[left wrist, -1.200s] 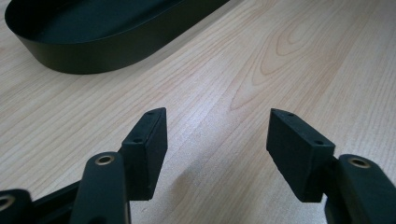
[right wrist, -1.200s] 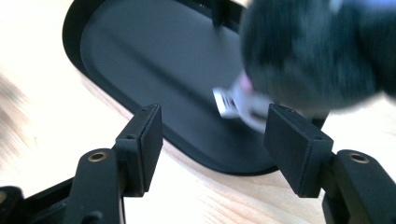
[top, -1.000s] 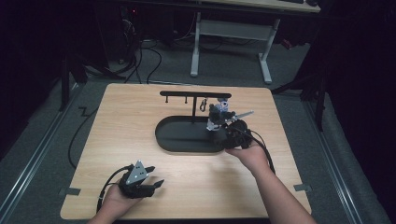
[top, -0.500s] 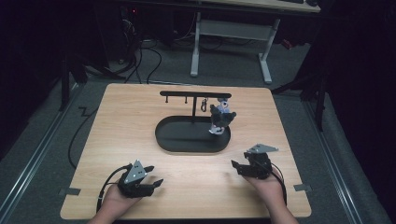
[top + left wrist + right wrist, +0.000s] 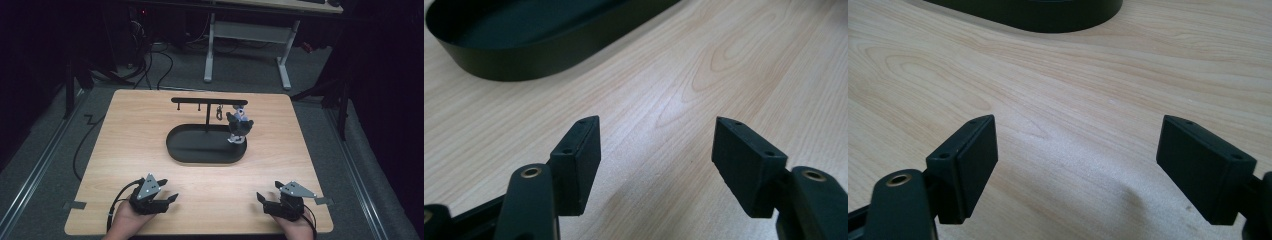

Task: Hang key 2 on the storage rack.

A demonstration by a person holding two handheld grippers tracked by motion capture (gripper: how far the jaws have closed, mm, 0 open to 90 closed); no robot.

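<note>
A black oval tray (image 5: 200,152) lies in the middle of the wooden table (image 5: 135,140), with a black rack (image 5: 207,101) rising from it. A small grey and black figure (image 5: 238,125) hangs from the rack's right end over the tray. A small hook item (image 5: 219,113) hangs beside it. My left gripper (image 5: 170,199) rests at the near left edge, open and empty. My right gripper (image 5: 261,198) rests at the near right edge, open and empty. In the left gripper view the tray wall (image 5: 539,55) lies ahead. The tray's end (image 5: 1048,15) sits at the top of the right gripper view.
A white desk frame (image 5: 250,40) and cables (image 5: 150,55) stand on the grey floor beyond the table. Pieces of tape (image 5: 75,205) mark the table's near corners. A black cable (image 5: 82,145) trails off the left edge.
My right gripper has drawn back from the figure on the rack to the near right edge and now stands open. The figure stays hanging. The left gripper has not moved.
</note>
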